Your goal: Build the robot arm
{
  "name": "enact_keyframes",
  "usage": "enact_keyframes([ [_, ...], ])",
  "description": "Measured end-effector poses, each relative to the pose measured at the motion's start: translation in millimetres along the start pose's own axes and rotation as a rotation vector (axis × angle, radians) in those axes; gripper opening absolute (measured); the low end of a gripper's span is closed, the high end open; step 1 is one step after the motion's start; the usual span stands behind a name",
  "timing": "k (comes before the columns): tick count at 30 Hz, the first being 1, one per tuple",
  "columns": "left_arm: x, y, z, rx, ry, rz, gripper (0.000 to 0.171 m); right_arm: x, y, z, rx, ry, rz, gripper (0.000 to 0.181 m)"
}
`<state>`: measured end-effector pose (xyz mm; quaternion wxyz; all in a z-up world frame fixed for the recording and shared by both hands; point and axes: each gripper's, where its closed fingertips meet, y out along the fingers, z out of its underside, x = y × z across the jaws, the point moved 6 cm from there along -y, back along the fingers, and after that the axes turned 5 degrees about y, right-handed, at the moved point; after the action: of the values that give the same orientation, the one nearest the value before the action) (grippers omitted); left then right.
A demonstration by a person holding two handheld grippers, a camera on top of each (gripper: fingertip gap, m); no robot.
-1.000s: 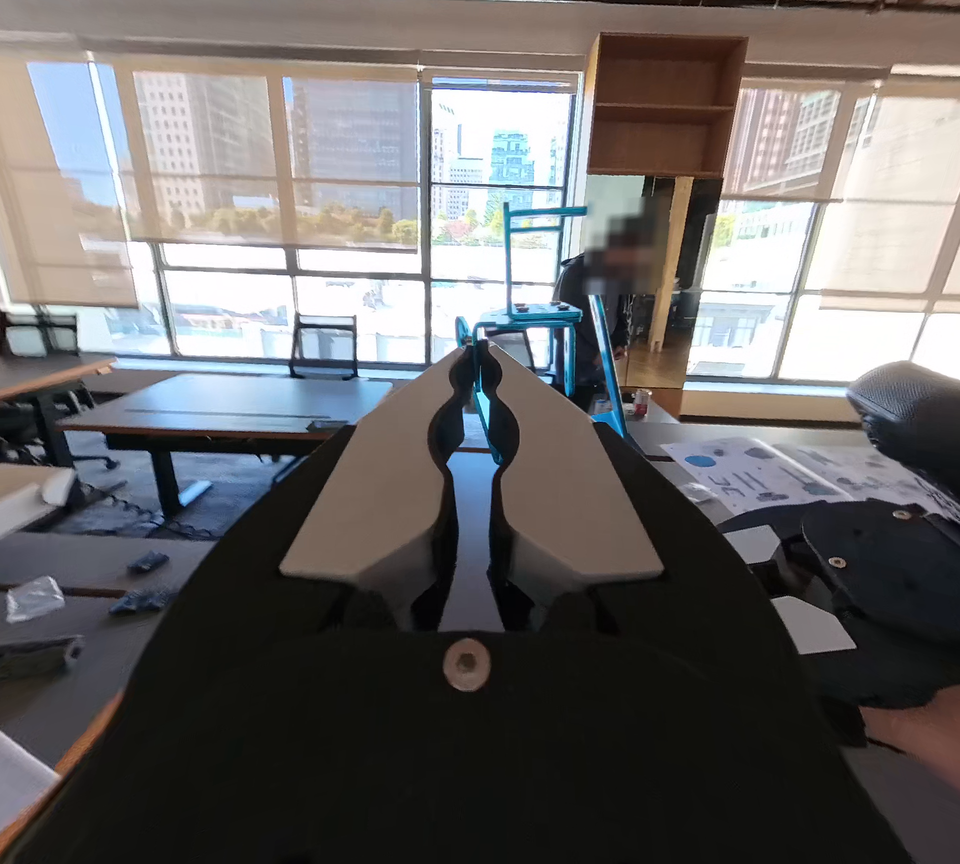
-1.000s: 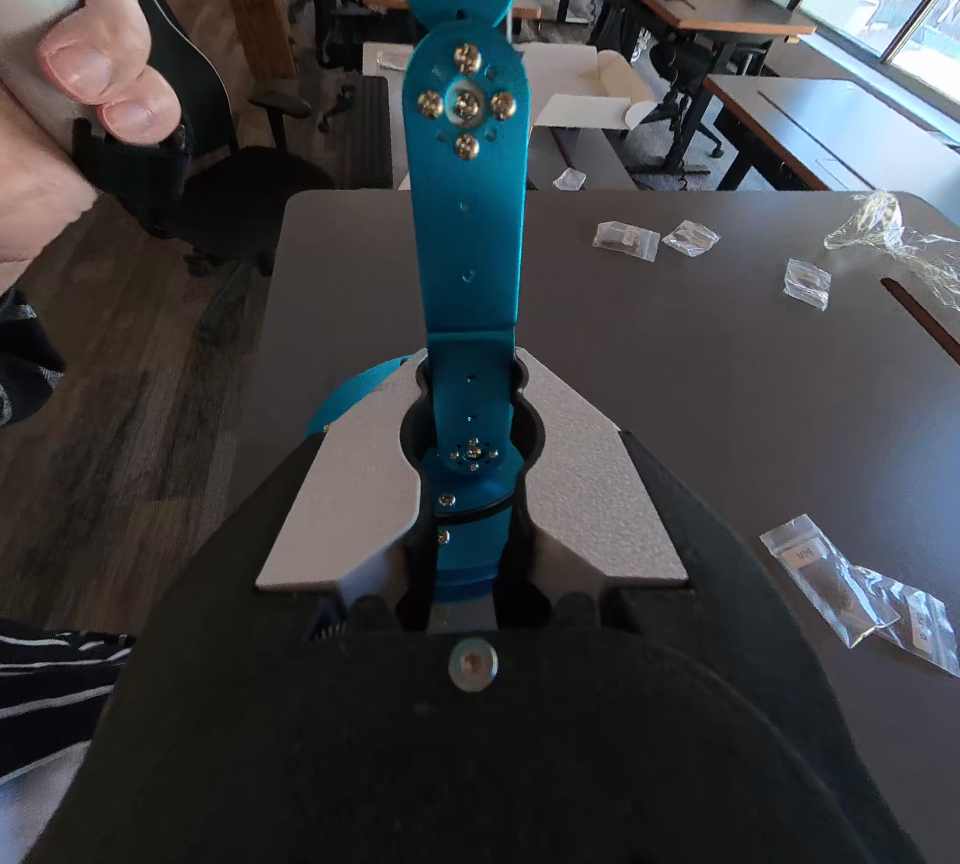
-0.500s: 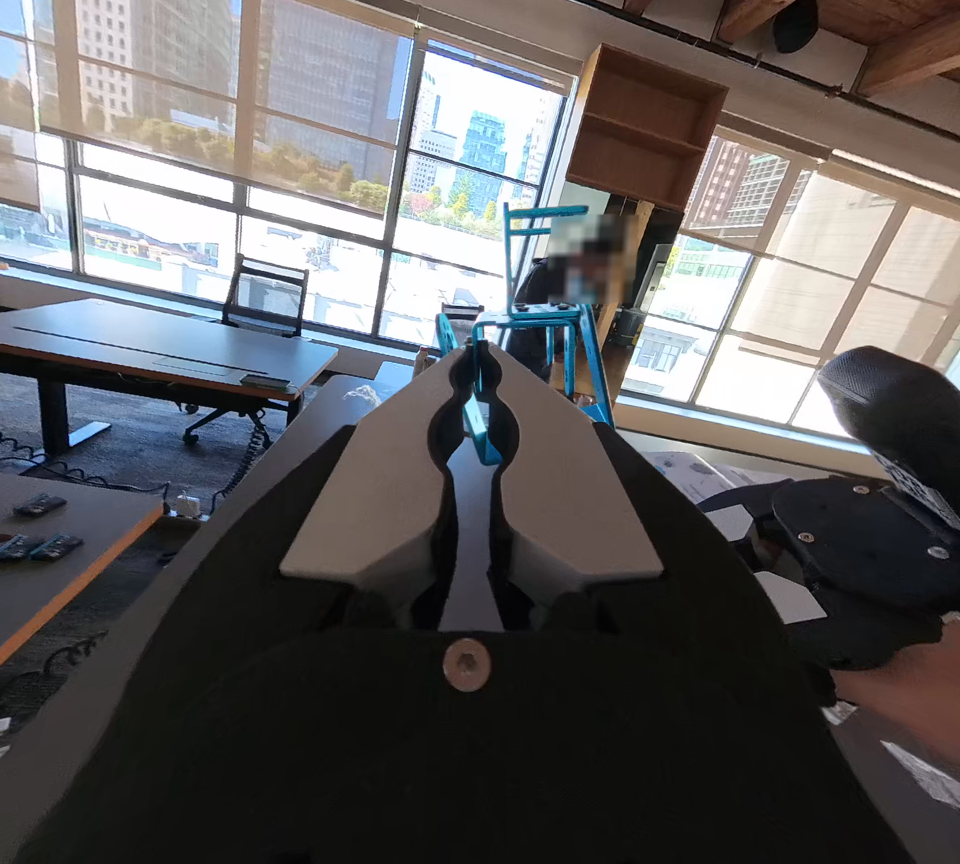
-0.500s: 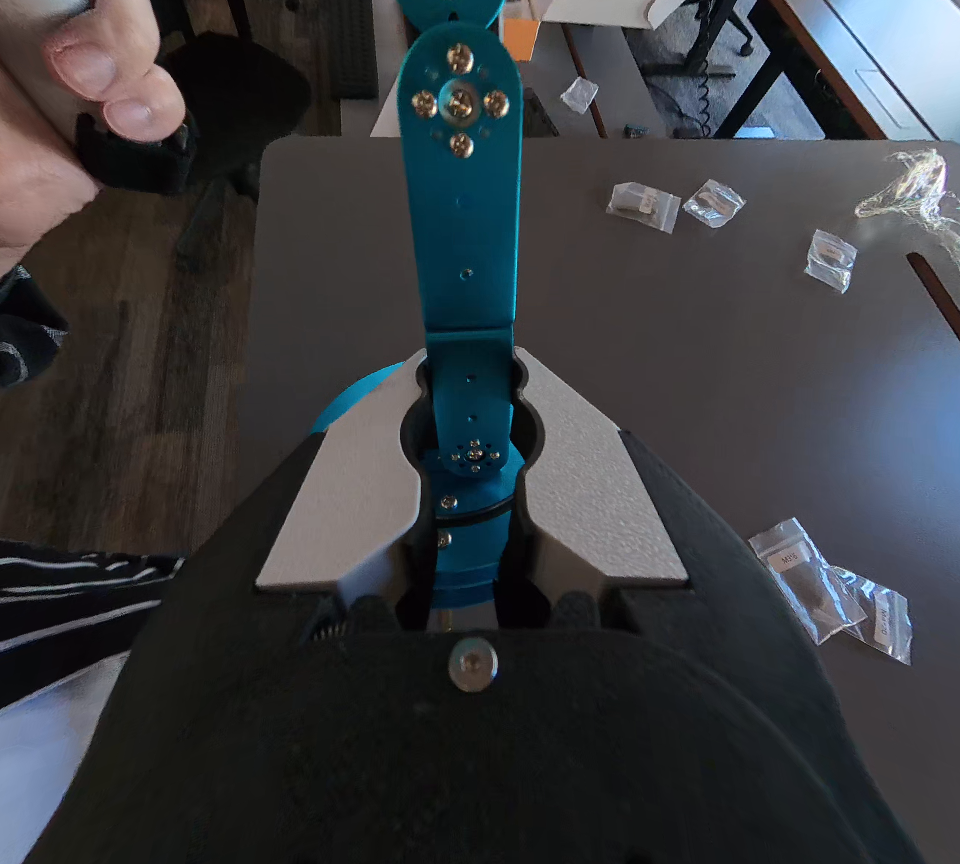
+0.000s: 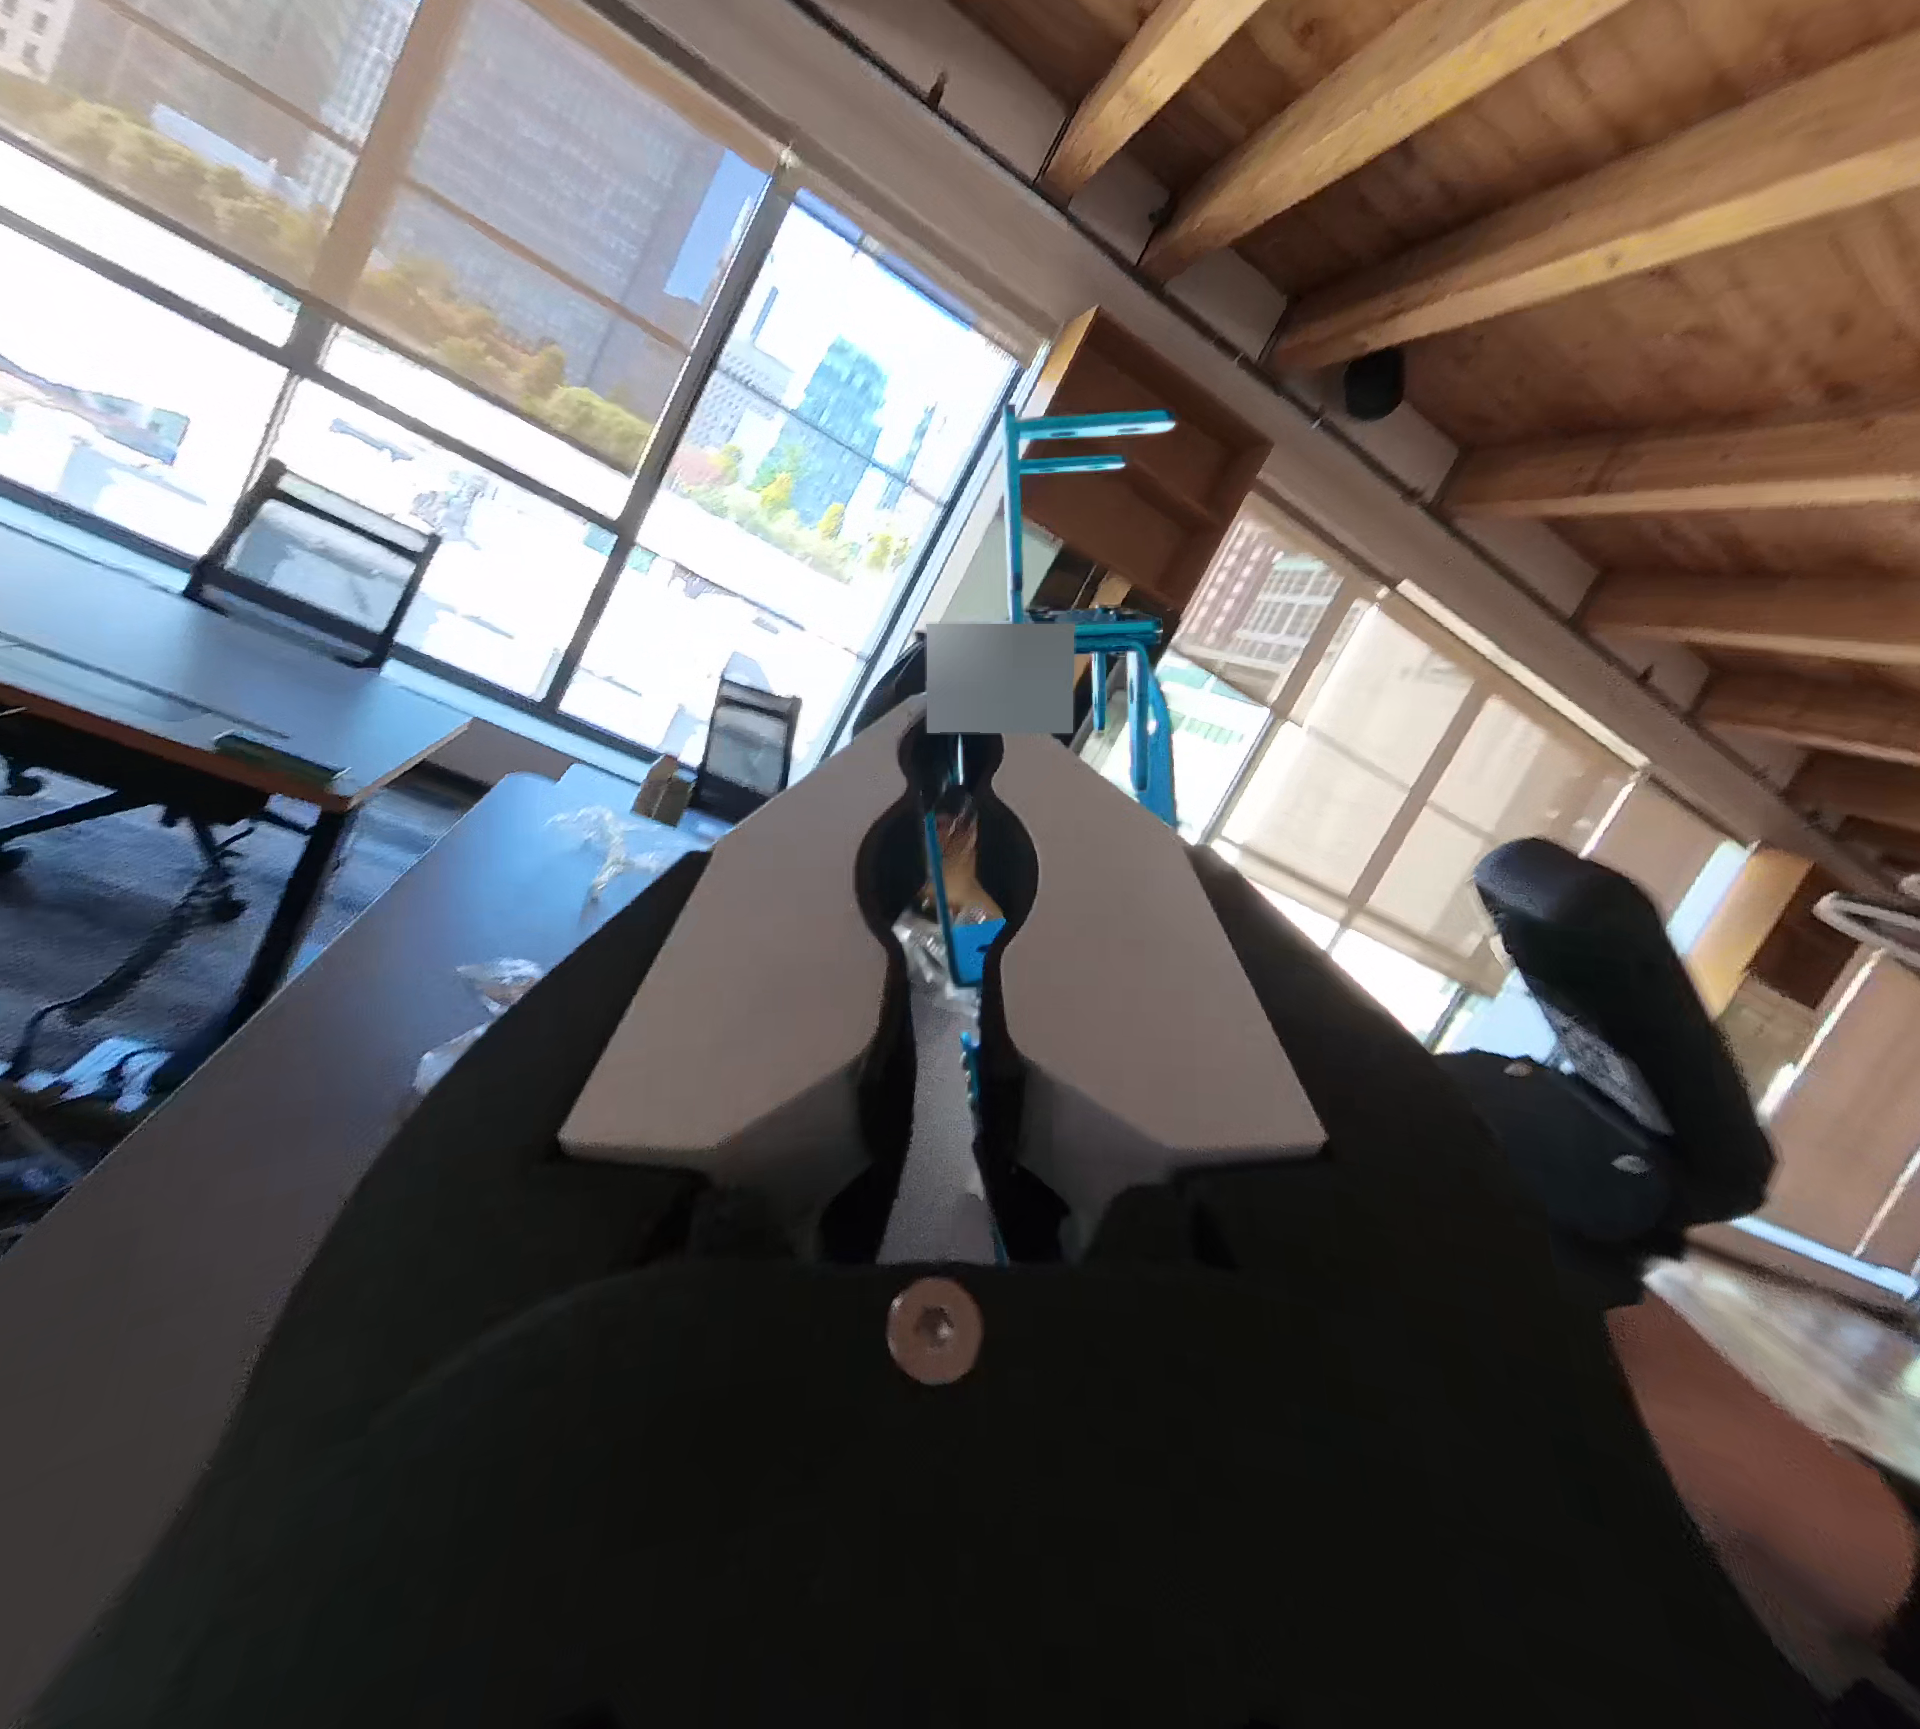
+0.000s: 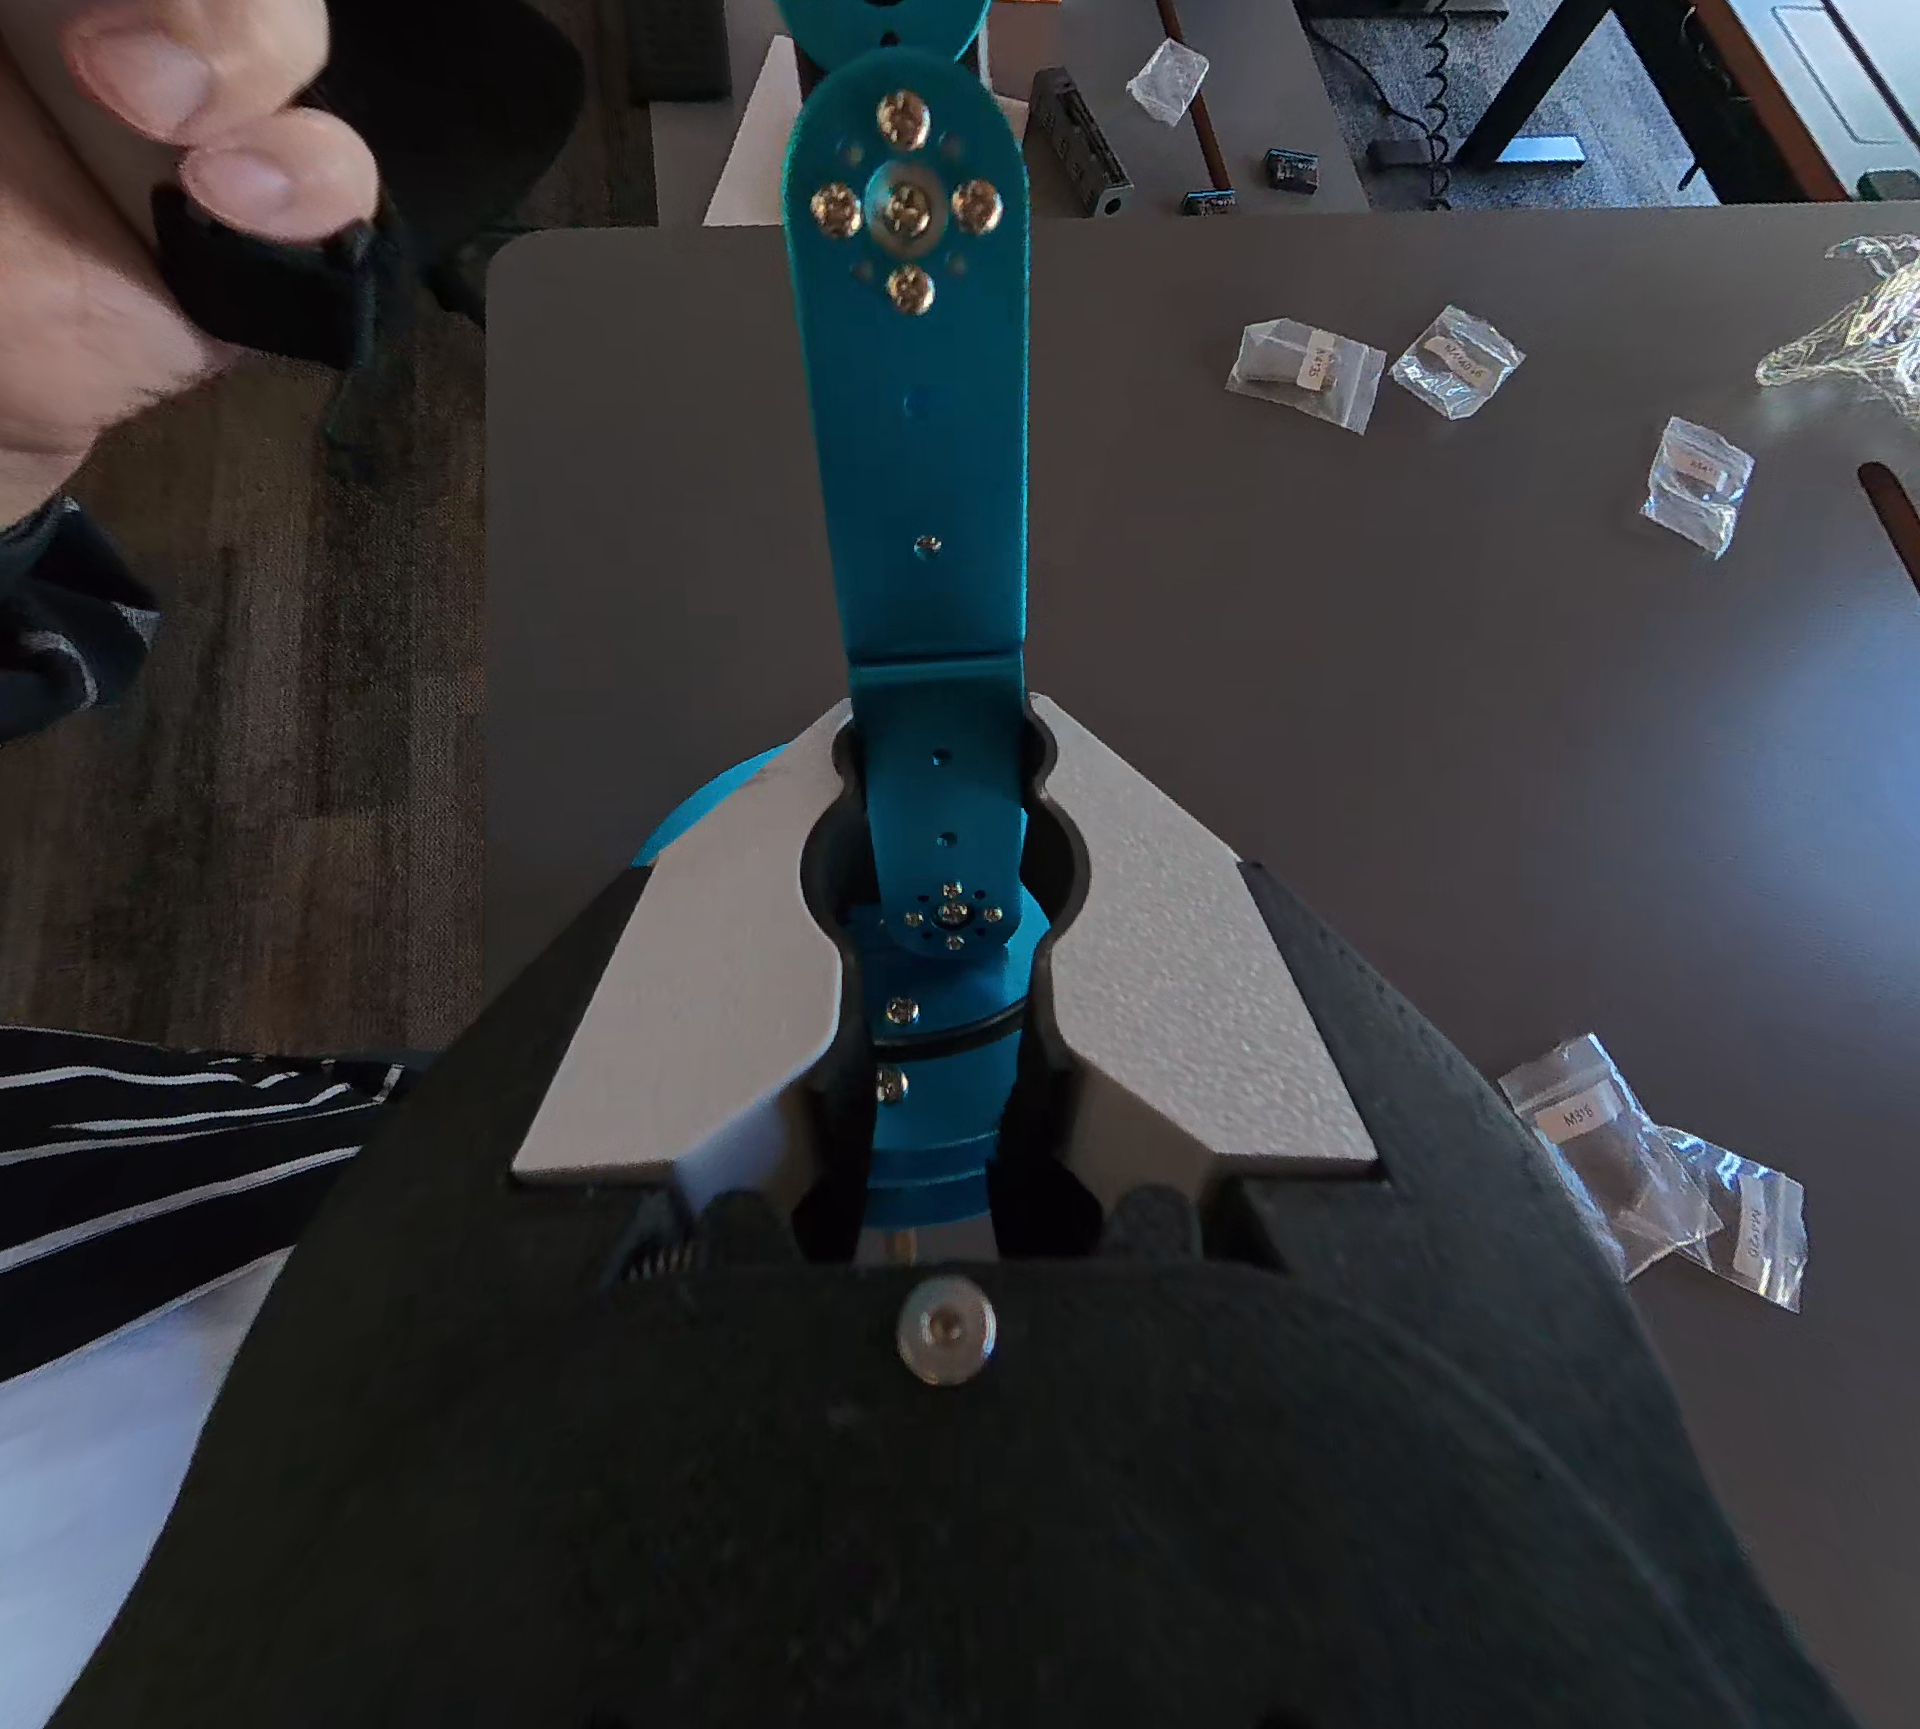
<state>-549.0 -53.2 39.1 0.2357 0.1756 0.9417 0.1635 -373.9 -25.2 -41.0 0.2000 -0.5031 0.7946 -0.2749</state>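
Right wrist view: a hand (image 6: 125,152) occupied the upper left, off the grey table (image 6: 1351,692). The right gripper (image 6: 940,723) pinched a blue bracket arm (image 6: 920,453), long axis running straight away past the table's far edge. Parts bags (image 6: 1304,370) lay well right. The left gripper (image 5: 951,749) was nearly pressed together around a blue strip (image 5: 951,900).

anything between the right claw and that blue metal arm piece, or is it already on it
Nothing visible stands between them. The right claw is closed directly on the blue metal arm, whose lower link sits between the white fingers. The small plastic bags lie apart on the grey table.
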Motion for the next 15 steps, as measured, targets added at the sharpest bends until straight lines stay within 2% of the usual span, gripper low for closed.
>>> enact_keyframes([
  [4,7,-23,-25,-0.103,-0.036,0.029,0.0,-2,0,0,0.001,0.01,-0.004,0.023],
  [7,37,-43,-18,-0.051,-0.04,-0.076,0.0,-5,0,0,0.007,0.022,-0.01,0.023],
  [9,62,-49,11,0.077,-0.087,-0.139,0.0,-6,1,-1,0.016,0.031,-0.014,0.023],
  [12,85,-54,71,0.364,-0.223,-0.158,0.0,-9,4,-3,0.037,0.041,-0.023,0.023],
  [15,99,-65,105,0.543,-0.299,-0.211,0.0,-10,6,-5,0.065,0.037,-0.023,0.023],
])
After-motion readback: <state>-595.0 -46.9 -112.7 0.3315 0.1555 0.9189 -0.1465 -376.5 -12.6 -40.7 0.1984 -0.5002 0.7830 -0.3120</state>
